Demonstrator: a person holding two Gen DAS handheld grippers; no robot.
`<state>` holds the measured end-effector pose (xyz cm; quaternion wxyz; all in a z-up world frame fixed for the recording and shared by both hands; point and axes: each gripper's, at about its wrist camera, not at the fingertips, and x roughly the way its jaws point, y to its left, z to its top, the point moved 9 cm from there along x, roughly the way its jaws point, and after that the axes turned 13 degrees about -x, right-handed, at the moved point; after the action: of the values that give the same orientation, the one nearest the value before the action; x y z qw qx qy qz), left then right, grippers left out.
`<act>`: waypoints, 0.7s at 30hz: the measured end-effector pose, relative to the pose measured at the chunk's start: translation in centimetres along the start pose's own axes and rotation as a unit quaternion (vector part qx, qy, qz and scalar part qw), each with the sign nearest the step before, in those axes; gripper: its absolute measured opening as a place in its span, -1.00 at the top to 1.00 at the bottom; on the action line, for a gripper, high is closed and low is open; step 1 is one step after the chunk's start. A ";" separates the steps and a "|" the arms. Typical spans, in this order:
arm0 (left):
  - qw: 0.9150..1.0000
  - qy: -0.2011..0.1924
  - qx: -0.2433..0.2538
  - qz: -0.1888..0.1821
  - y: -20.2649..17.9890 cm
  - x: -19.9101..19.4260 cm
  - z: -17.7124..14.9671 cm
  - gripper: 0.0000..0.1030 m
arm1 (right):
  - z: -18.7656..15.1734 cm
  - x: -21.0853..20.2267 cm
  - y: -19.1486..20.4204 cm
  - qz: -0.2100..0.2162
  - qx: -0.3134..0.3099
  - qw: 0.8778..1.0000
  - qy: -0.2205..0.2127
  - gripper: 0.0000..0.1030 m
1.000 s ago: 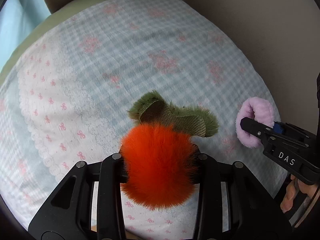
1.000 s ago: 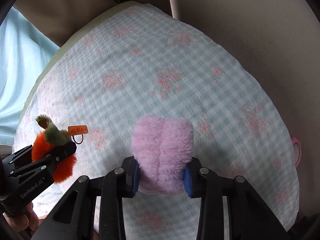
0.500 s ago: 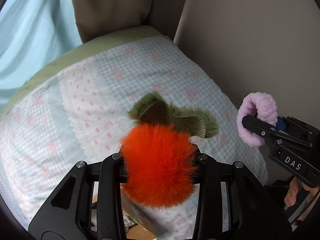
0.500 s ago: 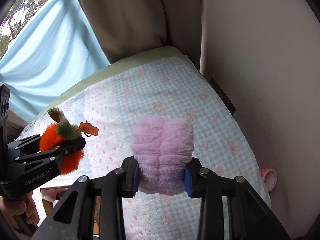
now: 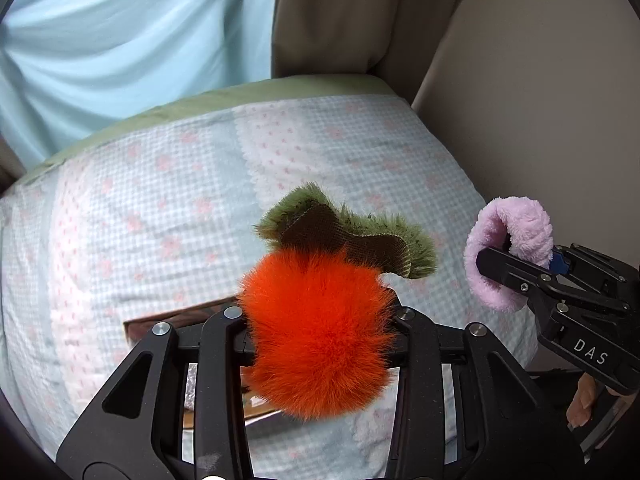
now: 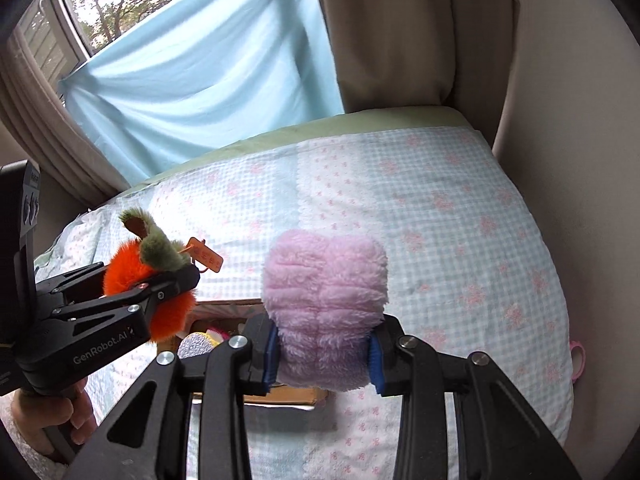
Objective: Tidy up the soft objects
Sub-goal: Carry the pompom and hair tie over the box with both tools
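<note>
My left gripper (image 5: 320, 320) is shut on a fluffy orange pom-pom toy (image 5: 316, 328) with a green leafy top (image 5: 344, 232); it also shows in the right wrist view (image 6: 132, 276), with an orange tag (image 6: 205, 258). My right gripper (image 6: 322, 354) is shut on a pink plush piece (image 6: 326, 308), seen at the right of the left wrist view (image 5: 508, 252). Both are held in the air above the bed, over an open cardboard box (image 6: 224, 312) with soft items inside.
A checked blue-and-pink quilt (image 6: 440, 208) covers the bed. Beige wall (image 6: 580, 120) and curtain (image 6: 392, 32) stand at the right and back, a light blue cloth (image 6: 208, 80) over the window. A pink ring (image 6: 576, 360) lies at the bed's right edge.
Both grippers have risen and pulled back from the quilt with their toys still held. The cardboard box, curtain and window have come into view.
</note>
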<state>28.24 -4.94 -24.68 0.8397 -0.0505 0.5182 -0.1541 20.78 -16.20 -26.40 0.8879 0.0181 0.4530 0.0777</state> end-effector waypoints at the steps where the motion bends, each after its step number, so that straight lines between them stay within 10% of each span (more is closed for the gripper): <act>1: 1.000 0.002 -0.011 0.004 1.4 -0.3 -0.5 0.37 | -0.2 0.3 1.4 0.007 -0.007 1.000 0.003 0.37; 10: 0.996 0.018 -0.075 0.054 13.4 -2.1 -4.9 0.37 | -2.0 5.5 11.0 0.058 -0.050 0.996 0.055 0.37; 21: 0.985 0.109 -0.120 0.060 22.1 4.5 -10.3 0.37 | -5.8 14.2 15.3 0.085 -0.039 0.984 0.154 0.37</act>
<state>25.59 15.37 -38.64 0.7737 -0.1029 0.6236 -0.0443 22.46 0.86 -39.61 0.7978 0.0100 0.5778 0.1719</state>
